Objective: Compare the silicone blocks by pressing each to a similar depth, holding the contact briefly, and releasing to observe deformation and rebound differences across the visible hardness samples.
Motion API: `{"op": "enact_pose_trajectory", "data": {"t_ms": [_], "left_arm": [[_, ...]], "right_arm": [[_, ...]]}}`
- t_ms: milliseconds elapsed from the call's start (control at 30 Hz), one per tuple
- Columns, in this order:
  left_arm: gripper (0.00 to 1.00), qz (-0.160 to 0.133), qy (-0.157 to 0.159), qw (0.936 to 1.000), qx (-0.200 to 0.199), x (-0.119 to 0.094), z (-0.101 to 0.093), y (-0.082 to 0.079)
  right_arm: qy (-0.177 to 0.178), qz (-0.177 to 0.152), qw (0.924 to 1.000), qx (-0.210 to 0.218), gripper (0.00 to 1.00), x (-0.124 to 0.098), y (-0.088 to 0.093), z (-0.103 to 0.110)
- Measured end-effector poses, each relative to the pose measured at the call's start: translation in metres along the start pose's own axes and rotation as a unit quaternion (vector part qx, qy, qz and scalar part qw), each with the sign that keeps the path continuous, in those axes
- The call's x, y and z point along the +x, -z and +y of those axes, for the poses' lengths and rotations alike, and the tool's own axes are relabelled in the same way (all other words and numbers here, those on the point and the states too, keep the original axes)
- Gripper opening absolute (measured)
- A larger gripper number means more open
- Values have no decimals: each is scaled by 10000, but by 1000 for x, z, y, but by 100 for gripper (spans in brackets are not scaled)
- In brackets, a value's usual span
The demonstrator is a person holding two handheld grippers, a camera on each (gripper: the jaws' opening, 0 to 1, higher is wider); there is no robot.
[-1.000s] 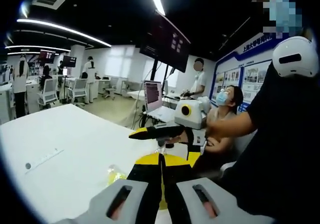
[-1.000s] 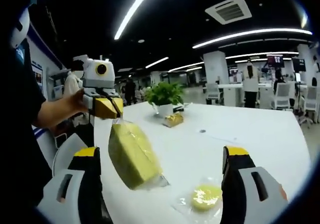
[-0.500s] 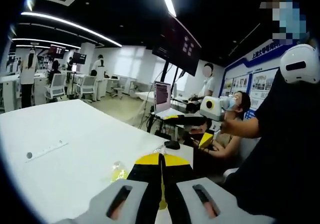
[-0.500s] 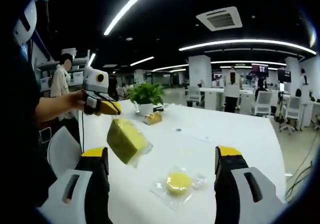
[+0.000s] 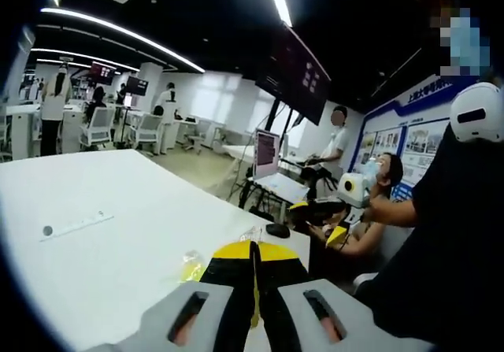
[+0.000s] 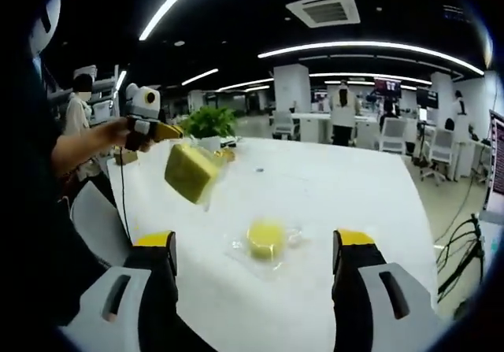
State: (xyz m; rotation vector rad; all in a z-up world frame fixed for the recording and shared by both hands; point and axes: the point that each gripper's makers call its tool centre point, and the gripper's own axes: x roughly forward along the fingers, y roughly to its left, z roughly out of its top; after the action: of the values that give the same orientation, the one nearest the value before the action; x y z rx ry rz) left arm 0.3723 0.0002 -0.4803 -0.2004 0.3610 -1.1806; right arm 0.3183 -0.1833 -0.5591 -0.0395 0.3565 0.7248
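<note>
Left tongs (image 6: 161,131) pinch the clear wrapper of a yellow-green bagged silicone block (image 6: 189,172), dangling above the white worktop (image 6: 331,187). Right tongs (image 6: 256,250) spread over a round yellow bagged sample (image 6: 266,238). Film looks slippery; block soft, light.

olive-yellow silicone block (image 6: 190,172) in clear wrap, paler yellow round block (image 6: 265,238) in clear wrap, white tabletop (image 6: 339,187), yellow-tipped black-and-grey left hand-held gripper (image 5: 253,255), green potted plant (image 6: 208,121).

An open-plan office or lab: long white tables (image 6: 339,187), swivel chairs (image 5: 98,127), hanging monitors (image 5: 298,72), a laptop (image 5: 266,153), strip ceiling lights (image 6: 370,46).
</note>
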Motion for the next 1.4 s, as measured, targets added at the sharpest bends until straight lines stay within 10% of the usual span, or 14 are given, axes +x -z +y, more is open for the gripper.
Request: {"op": "enact_pose_trajectory", "data": {"t_ms": [533, 1400], "left_arm": [[0, 50, -185, 9992, -344, -2, 12, 17], [0, 341, -811, 9841, -1545, 2, 65, 92]], "right_arm": [[-78, 486, 9977, 476, 67, 3, 58, 15], [59, 500, 9974, 508, 66, -7, 58, 11]]}}
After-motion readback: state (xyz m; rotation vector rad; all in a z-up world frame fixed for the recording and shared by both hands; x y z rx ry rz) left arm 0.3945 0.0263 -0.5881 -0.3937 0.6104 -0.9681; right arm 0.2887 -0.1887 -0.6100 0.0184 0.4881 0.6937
